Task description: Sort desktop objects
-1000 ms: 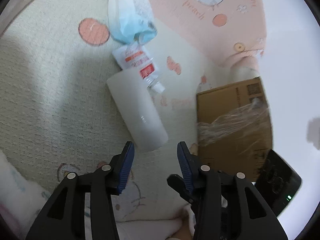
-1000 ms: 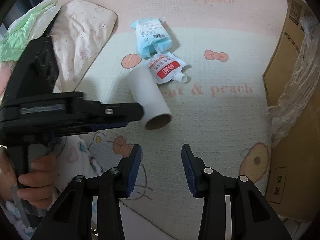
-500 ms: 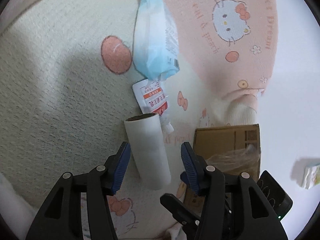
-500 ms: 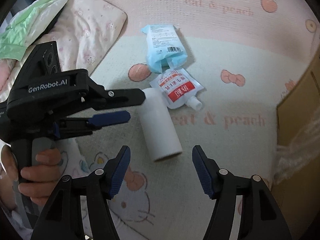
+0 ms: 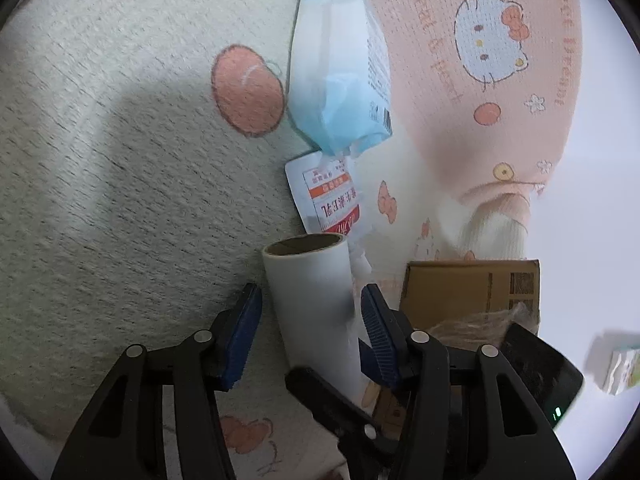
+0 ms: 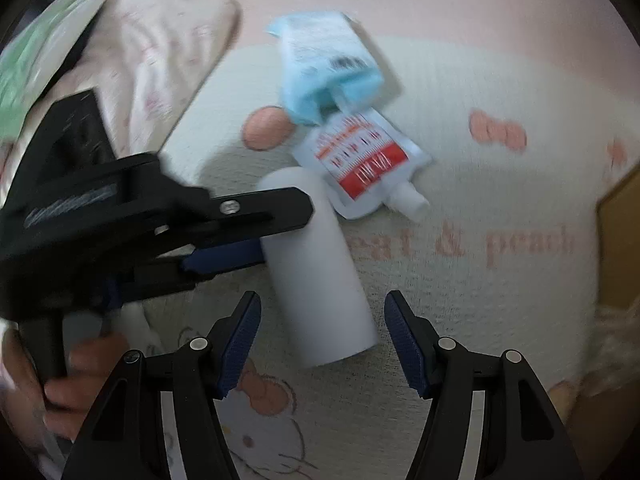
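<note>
A smooth white cardboard-cored roll (image 5: 316,304) lies on the nubby woven blanket (image 5: 120,200), between the spread blue-padded fingers of the left gripper (image 5: 310,334), which are not clamped on it. The right gripper (image 6: 322,338) hovers with its fingers wide apart over the roll's near end. Beyond the roll lie a glossy red-and-white spout pouch (image 6: 366,168) and a crinkled pale-blue packet (image 6: 326,68), with a brown corrugated box (image 5: 472,296) to the side.

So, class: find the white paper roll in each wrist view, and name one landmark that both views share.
Left wrist: the white paper roll lies low centre, between the open left claw fingers.
Right wrist: roll centre, ahead of the open right claw.
Shared landmark: the red-and-white spout pouch touching the roll's far end.
</note>
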Action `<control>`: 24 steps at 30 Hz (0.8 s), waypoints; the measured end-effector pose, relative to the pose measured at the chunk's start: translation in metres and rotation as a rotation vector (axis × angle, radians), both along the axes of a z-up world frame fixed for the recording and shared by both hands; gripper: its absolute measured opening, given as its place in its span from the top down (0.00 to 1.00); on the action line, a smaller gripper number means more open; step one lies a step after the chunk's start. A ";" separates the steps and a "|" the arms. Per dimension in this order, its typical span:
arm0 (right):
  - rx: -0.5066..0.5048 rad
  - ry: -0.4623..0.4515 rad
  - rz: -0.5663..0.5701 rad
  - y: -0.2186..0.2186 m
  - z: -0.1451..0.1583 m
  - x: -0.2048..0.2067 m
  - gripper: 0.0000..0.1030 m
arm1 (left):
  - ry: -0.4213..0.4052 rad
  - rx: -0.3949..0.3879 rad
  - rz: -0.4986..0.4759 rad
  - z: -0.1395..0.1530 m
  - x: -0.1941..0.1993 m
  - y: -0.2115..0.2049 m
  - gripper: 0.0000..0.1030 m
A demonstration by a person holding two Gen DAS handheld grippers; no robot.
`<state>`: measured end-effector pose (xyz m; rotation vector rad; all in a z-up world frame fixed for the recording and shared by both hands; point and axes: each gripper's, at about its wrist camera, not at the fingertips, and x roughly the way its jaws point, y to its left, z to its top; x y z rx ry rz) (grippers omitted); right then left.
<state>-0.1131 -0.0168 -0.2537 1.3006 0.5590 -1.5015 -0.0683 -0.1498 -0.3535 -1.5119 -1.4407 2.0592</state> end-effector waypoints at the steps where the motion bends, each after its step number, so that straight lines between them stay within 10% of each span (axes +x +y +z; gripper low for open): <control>1: 0.003 -0.012 -0.019 0.000 -0.002 -0.003 0.40 | -0.002 -0.001 0.000 -0.001 0.000 0.000 0.49; 24: 0.004 0.131 0.146 0.013 0.013 0.031 0.61 | 0.018 -0.037 -0.096 0.014 0.009 0.015 0.54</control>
